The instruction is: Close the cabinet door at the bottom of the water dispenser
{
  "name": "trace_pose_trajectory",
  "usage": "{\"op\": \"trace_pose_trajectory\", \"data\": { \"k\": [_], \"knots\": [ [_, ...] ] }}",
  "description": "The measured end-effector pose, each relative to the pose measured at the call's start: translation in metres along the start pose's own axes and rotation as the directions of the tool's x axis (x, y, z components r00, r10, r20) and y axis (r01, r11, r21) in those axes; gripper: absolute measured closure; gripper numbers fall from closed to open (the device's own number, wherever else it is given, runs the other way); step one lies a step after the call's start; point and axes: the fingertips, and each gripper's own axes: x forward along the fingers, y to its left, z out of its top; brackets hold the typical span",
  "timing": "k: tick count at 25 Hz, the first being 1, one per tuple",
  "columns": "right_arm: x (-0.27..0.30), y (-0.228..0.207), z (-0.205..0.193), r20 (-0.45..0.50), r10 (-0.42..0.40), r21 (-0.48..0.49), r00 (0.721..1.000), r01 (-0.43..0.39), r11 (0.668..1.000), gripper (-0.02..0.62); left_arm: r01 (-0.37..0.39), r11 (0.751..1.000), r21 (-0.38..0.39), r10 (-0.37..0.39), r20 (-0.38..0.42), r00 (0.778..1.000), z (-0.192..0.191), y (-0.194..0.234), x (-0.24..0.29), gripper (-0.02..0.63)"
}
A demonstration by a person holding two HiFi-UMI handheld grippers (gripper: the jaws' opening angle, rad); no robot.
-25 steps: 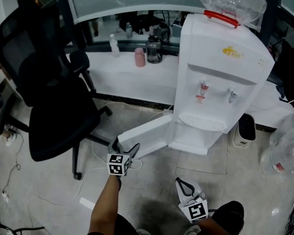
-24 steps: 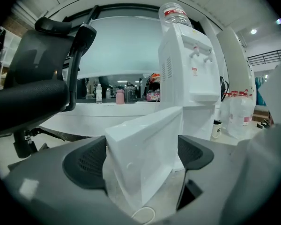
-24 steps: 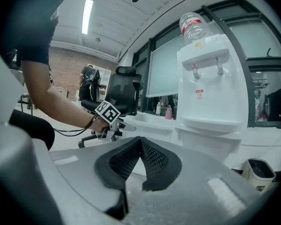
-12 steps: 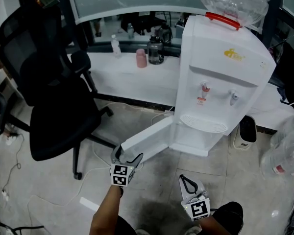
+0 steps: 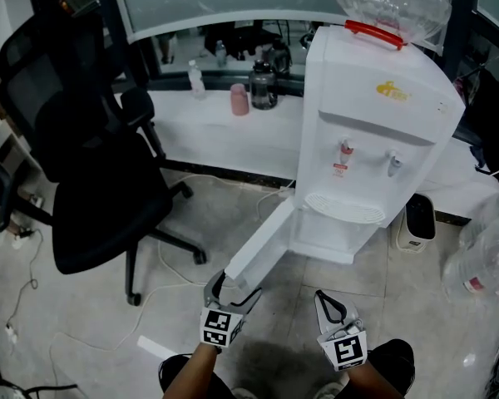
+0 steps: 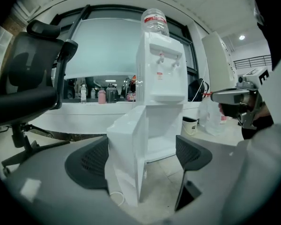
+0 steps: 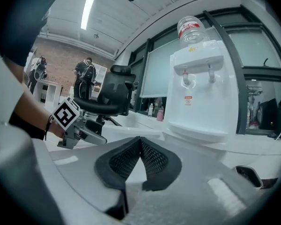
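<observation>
Grey floor point(image 5: 83, 322) is seen nearest, beneath both grippers. The right gripper point(image 5: 322, 298) is held clenched, with nothing between its pads. Just to its left, the left gripper point(image 5: 234, 287) is spread wide, its jaws having just been closing a little. The free edge of the white cabinet door point(image 5: 262, 241) is set between them and is not clamped, the right pad standing clear of it. The door is swung open from the base of the water dispenser point(image 5: 374, 140). A black chair point(image 5: 91, 181) is parked at left, and a pink cup point(image 5: 239, 98) is set on the ledge point(image 5: 191, 119) behind.
</observation>
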Motion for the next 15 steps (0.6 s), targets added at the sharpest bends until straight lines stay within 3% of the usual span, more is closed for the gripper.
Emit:
{"op": "trace_pose_trajectory", "data": {
  "k": [5, 15],
  "knots": [
    [-0.006, -0.005, 0.001, -0.024, 0.016, -0.054, 1.0, -0.018, 0.998, 0.591, 0.046, 0.998, 0.031, -0.047, 0.017, 0.999, 0.002, -0.038, -0.009, 0.146],
    [-0.013, -0.025, -0.003, 0.003, -0.027, 0.016, 1.0, 0.026, 1.0, 0.591, 0.148, 0.988, 0.038, -0.149, 0.024, 0.989, 0.006, -0.094, -0.011, 0.15]
  ]
}}
